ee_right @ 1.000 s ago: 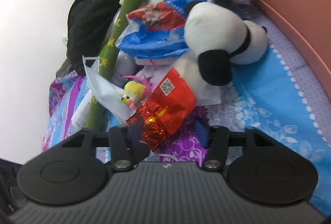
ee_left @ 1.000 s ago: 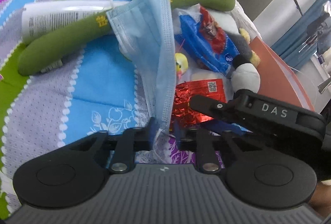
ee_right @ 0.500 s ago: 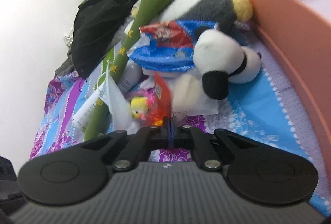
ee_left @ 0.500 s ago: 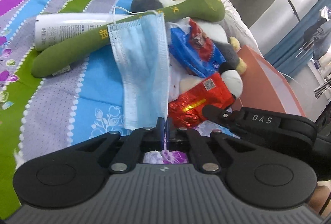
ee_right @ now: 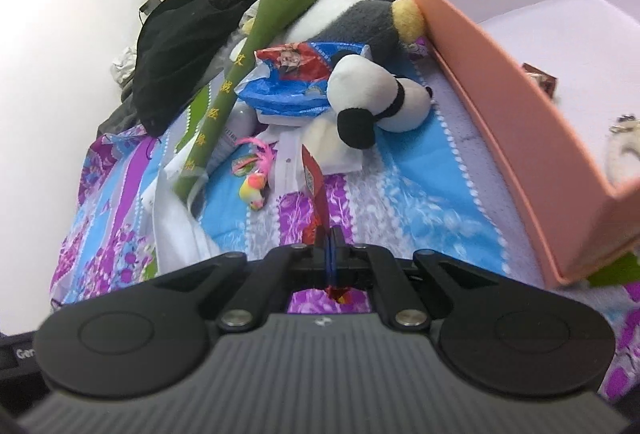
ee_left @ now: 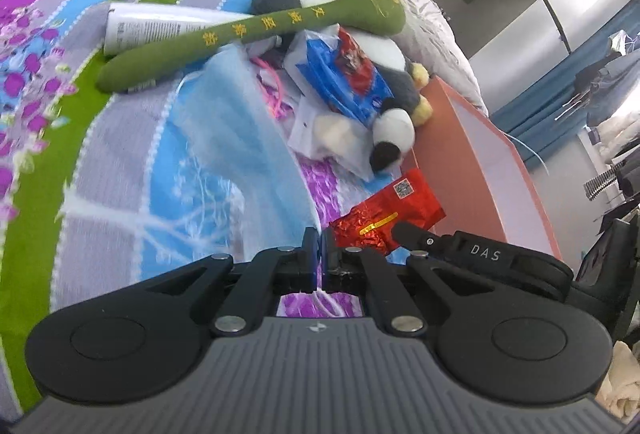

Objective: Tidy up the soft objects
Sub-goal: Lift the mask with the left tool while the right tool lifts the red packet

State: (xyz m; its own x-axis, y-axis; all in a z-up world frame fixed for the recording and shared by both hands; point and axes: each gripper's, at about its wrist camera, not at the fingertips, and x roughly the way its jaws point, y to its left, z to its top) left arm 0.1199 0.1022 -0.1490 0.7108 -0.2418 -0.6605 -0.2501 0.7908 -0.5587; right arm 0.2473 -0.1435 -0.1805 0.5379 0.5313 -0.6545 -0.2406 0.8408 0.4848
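My left gripper (ee_left: 318,240) is shut on a light blue face mask (ee_left: 244,137), which stretches blurred from the jaws up toward the pile. My right gripper (ee_right: 329,238) is shut on a red foil packet (ee_right: 316,185), seen edge-on here and flat in the left wrist view (ee_left: 390,218). The pile holds a long green plush (ee_left: 248,37), a penguin plush (ee_right: 376,101) and a blue snack bag (ee_right: 300,85). The orange box (ee_right: 500,73) stands open to the right of the right gripper.
A white tube (ee_left: 152,25) lies under the green plush. A small yellow bird toy (ee_right: 253,191) with pink feathers lies on the striped bedsheet (ee_left: 48,105). Black clothing (ee_right: 188,33) is heaped behind the pile. Small items lie inside the box.
Both grippers have pulled back from the pile. The left one drags the mask down and away. The right one has lifted the red packet off the pile toward the orange box.
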